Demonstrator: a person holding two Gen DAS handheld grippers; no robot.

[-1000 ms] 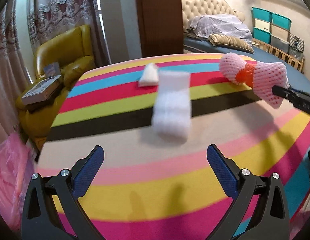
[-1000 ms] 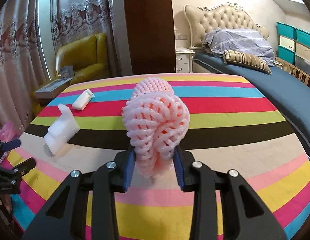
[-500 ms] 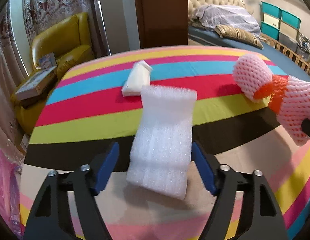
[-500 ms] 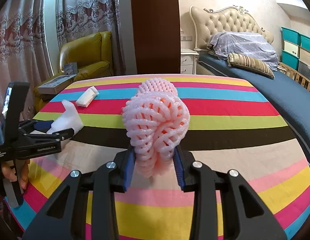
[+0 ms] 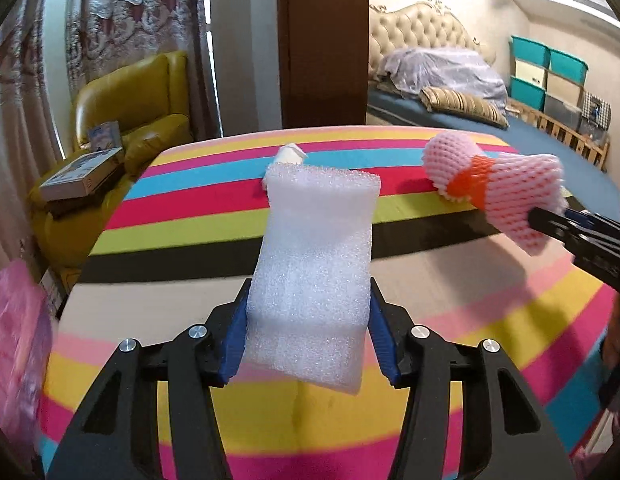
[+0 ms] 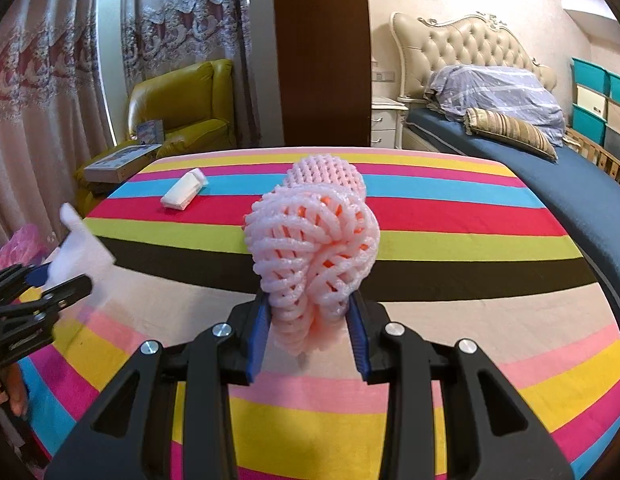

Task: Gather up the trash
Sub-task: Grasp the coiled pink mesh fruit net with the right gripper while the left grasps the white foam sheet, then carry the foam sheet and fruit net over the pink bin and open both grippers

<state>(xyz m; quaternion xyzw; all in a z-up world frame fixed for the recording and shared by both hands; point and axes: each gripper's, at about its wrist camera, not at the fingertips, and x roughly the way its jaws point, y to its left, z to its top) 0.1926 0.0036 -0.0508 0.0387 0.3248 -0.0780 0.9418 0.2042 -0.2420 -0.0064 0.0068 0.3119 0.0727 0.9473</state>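
The white foam sheet (image 5: 314, 280) is clamped between the blue pads of the left hand-held gripper (image 5: 307, 336), whose jaws have just been closing onto it; its lower end sits between the pads and its long axis runs straight out along the fingers, away from the camera, so that it stands up over the striped worktop (image 5: 450, 360) rather than lying on it. In the right wrist view the same sheet (image 6: 79, 248) is seen held at the far left, tilted upward. The right hand-held gripper (image 6: 307, 332) is shut on the pink foam fruit net (image 6: 314, 256), which bulges above the pads with an orange layer showing through its mesh.

One piece is left on the worktop: a small folded white packet (image 6: 183, 194), lying on the blue and red stripes near the far left corner, its long axis running diagonally from the near left to the far right. Taken from the foam sheet, the packet lies directly beyond the sheet's far edge in the left wrist view (image 5: 287, 158), largely hidden behind it. The left hand-held gripper is judged the nearer of the two to it, but both are full. A pink plastic bag (image 5: 13, 340) is seen blurred to the left of the foam sheet, off the worktop's edge; it is probably where the held pieces are to go, and so the coming move is judged to turn leftward.
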